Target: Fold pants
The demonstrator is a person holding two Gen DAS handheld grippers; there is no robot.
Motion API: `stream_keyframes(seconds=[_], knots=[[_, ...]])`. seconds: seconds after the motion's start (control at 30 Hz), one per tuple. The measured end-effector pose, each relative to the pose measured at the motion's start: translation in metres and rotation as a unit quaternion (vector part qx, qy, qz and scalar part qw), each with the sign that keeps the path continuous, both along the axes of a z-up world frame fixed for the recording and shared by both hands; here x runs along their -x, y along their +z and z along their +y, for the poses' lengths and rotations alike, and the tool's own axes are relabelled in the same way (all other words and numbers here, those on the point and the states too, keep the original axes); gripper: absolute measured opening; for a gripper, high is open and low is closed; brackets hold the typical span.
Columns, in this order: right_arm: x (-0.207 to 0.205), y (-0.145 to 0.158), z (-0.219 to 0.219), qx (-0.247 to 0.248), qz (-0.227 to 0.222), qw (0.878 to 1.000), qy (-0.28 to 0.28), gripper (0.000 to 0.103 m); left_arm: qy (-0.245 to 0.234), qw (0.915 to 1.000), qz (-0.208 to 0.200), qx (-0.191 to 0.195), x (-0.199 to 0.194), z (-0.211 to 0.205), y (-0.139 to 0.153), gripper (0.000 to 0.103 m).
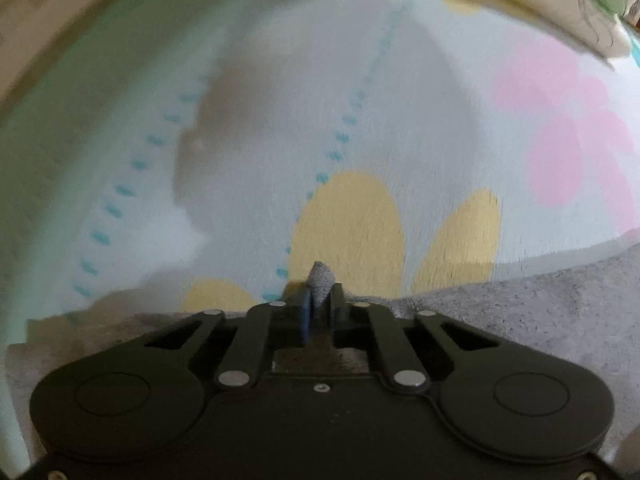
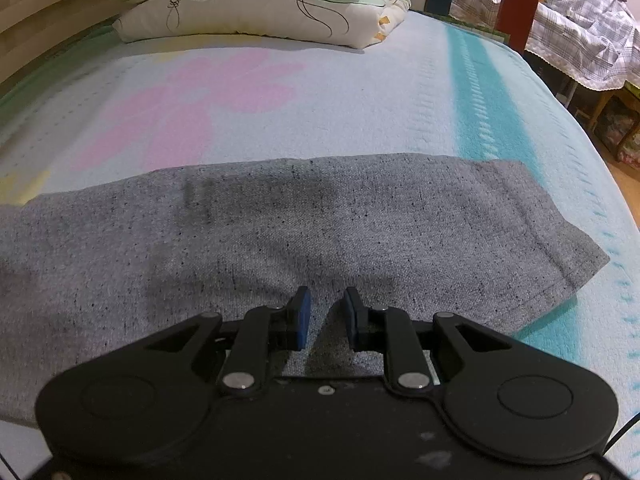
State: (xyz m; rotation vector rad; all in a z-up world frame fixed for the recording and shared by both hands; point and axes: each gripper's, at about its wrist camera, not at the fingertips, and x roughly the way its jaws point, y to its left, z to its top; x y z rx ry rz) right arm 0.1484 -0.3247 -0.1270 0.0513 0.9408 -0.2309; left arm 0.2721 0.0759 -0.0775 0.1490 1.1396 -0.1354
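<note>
- One pair of grey pants [image 2: 320, 216] is seen, laid flat across a bedspread [image 2: 360, 92] printed with pink and yellow flowers and a teal stripe; a hemmed end lies at the right in the right wrist view.
- Two grippers are counted, one per view.
- One stack of folded quilts [image 2: 256, 0] is seen at the far end of the bed, well apart from the pants.
- The left gripper [image 1: 319, 304] is pointed steeply down at the edge of the pants [image 1: 540, 312], where grey cloth meets the flowered spread [image 1: 280, 100]; the view is blurred.
- Its jaws are drawn almost together, and a small peak of grey fabric [image 1: 320, 280] is pinched between the pads and stands up above them.
- The right gripper [image 2: 327, 318] is tilted downward over the near part of the pants.
- Its jaws are held narrowly apart, with a gap seen between the blue pads [image 2: 304, 316]; grey cloth is seen below the gap, but whether the tips touch it cannot be told.
</note>
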Motion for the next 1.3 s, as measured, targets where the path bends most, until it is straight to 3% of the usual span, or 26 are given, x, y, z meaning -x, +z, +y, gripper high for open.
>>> stream_keyframes(seconds=[0.17, 0.3, 0.37, 0.53, 0.73, 0.87, 1.03, 1.1, 1.17, 1.3], knots=[[-0.002, -0.002, -0.003, -0.008, 0.0, 1.0, -0.008, 0.02, 0.065, 0.9914, -0.109, 0.033, 0.028, 0.008, 0.017, 0.009], [-0.003, -0.003, -0.002, -0.005, 0.001, 1.0, -0.007, 0.02, 0.104, 0.9859, -0.124, 0.042, 0.027, 0.009, 0.002, 0.009], [-0.002, -0.003, -0.001, -0.005, 0.0, 1.0, -0.007, 0.02, 0.108, 0.9846, -0.134, 0.029, 0.029, 0.003, -0.007, 0.01], [-0.003, -0.003, -0.001, -0.006, 0.002, 1.0, -0.008, 0.02, 0.08, 0.9883, -0.128, -0.022, 0.026, -0.014, -0.017, 0.017], [-0.009, 0.001, -0.003, -0.009, 0.016, 1.0, -0.003, 0.02, 0.055, 0.989, -0.138, 0.004, 0.059, 0.018, 0.026, 0.037], [-0.011, 0.006, -0.008, -0.017, 0.022, 1.0, -0.004, 0.021, 0.058, 0.9909, -0.119, -0.024, 0.085, 0.05, 0.022, 0.037], [-0.011, 0.017, -0.004, -0.014, 0.015, 1.0, -0.01, 0.021, 0.086, 0.9947, -0.056, 0.003, 0.102, 0.083, 0.003, 0.037], [-0.011, 0.026, 0.0, -0.021, 0.007, 1.0, -0.006, 0.021, 0.112, 0.9926, -0.022, 0.041, 0.111, 0.097, -0.007, 0.037], [-0.013, 0.038, 0.008, -0.022, 0.0, 1.0, 0.005, 0.021, 0.121, 0.9907, -0.023, 0.057, 0.125, 0.103, -0.009, 0.037], [-0.021, 0.058, 0.031, -0.035, -0.001, 0.999, 0.039, 0.021, 0.103, 0.994, -0.021, 0.028, 0.148, 0.093, -0.01, 0.037]])
